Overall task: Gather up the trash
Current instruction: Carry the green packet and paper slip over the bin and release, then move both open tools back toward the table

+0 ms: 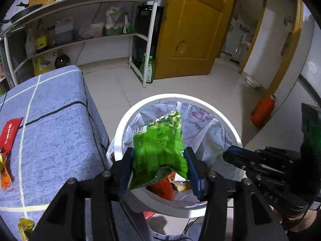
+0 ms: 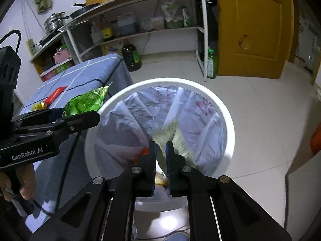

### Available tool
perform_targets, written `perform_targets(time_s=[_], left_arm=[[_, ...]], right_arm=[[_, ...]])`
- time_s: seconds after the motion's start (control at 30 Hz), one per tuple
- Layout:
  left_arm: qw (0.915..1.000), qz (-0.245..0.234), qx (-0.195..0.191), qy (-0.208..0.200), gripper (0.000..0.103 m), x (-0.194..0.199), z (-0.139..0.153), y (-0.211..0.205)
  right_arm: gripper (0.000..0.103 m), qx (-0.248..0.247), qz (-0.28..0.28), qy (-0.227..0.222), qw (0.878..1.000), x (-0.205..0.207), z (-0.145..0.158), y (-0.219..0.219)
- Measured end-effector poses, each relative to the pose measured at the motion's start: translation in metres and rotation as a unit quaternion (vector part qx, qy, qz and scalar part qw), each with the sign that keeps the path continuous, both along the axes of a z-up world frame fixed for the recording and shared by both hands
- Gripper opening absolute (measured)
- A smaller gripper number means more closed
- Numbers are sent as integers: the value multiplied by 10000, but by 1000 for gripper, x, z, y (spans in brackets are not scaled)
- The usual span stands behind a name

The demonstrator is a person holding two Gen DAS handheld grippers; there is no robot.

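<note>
A crumpled green snack bag (image 1: 160, 142) fills the gap between the blue pads of my left gripper (image 1: 159, 150) and touches both, so the gripper is shut on it. It hangs over the white trash bin (image 1: 120, 136), which has a plastic liner and red and yellow wrappers at the bottom. From the right wrist view the bag (image 2: 86, 102) sticks out past the left gripper (image 2: 80, 114), near the bin's left rim (image 2: 228, 120). My right gripper (image 2: 161, 144) is over the bin, its pads a narrow gap apart. A blurred pale printed wrapper (image 2: 174, 138) lies just beyond them inside the liner.
A table under a blue checked cloth (image 1: 56, 130) stands left of the bin, with a red packet (image 1: 10, 132) and yellow wrappers (image 1: 25, 227) on it. Behind are a metal shelf (image 1: 140, 34) with bottles, a yellow door (image 1: 190, 30), and an orange bottle (image 1: 262, 112) on the tiled floor.
</note>
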State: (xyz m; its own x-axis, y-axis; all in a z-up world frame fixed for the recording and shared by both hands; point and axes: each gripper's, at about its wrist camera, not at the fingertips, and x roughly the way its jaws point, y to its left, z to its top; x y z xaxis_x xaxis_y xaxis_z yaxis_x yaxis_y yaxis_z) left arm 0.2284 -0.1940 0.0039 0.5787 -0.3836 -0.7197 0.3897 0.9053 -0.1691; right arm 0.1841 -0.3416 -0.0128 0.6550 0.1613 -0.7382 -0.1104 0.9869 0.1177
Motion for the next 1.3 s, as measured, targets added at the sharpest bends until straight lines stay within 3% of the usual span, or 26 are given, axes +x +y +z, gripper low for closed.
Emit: perform_targets(time_s=[0.07,0.13,0.2,0.93,1.3], left_arm=[[10000,25,-29,43,58,1,-3,1],[10000,65,-27,68,58,2,-4,3],[9999,88,-43,53,59,1,-3,5],[9996,184,-216,-39,73,1,2,11],[9972,502,-203,-510,73,-38,36,44]], right_arm=[[18,5,-28,-8,10000,0,0,-1],[30,15,-45,-29,10000,0,1,-1],[33,11,-63,-86,9999,-3,4,0],[33,-21,-36,-363,9993,-18,21,3],[33,-1,207,-790,9967,-45,47,20]])
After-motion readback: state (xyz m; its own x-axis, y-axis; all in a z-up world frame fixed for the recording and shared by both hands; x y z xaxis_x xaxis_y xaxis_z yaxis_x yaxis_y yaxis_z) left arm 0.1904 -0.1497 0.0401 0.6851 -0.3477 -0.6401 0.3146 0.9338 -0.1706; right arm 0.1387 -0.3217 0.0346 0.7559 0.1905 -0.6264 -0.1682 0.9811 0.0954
